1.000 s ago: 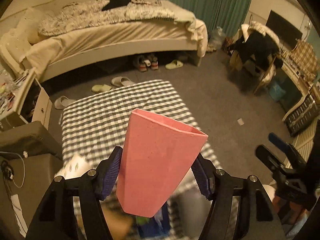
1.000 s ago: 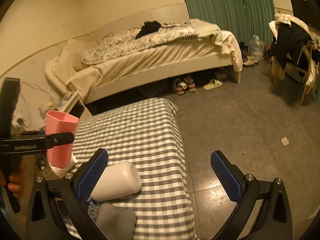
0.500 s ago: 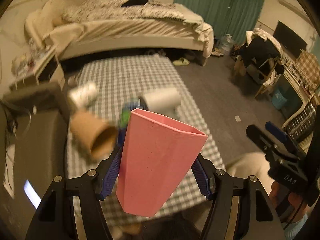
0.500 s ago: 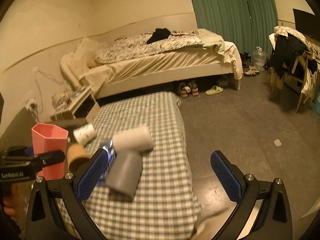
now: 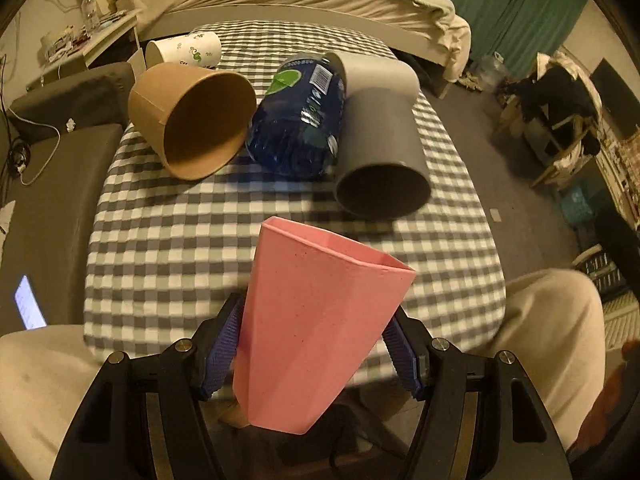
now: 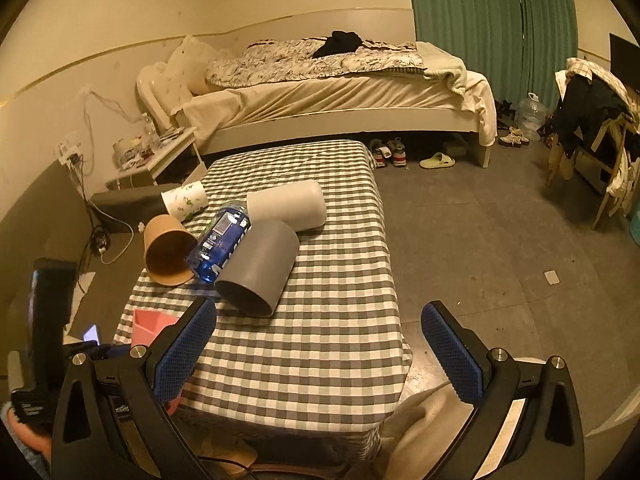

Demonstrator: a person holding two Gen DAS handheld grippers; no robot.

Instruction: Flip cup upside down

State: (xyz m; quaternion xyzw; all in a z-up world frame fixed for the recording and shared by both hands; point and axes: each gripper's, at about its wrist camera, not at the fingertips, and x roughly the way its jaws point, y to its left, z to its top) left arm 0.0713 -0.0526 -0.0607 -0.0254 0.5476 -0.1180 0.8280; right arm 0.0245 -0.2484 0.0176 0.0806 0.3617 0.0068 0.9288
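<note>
1. Pink cup (image 5: 316,328) sits clamped between the left gripper (image 5: 312,350) pads, mouth pointing away from the camera, out over the near edge of the checked tablecloth (image 5: 168,248).
2. Big swing in the last second: the left wrist view has tipped from the far bed down onto the table, so the rotation looks underway, not finished.
3. Ahead of it lie a grey cup (image 5: 380,160), blue bottle (image 5: 300,120) and brown paper cup (image 5: 192,120).
4. Right gripper (image 6: 320,350) hangs wide open, empty.
</note>
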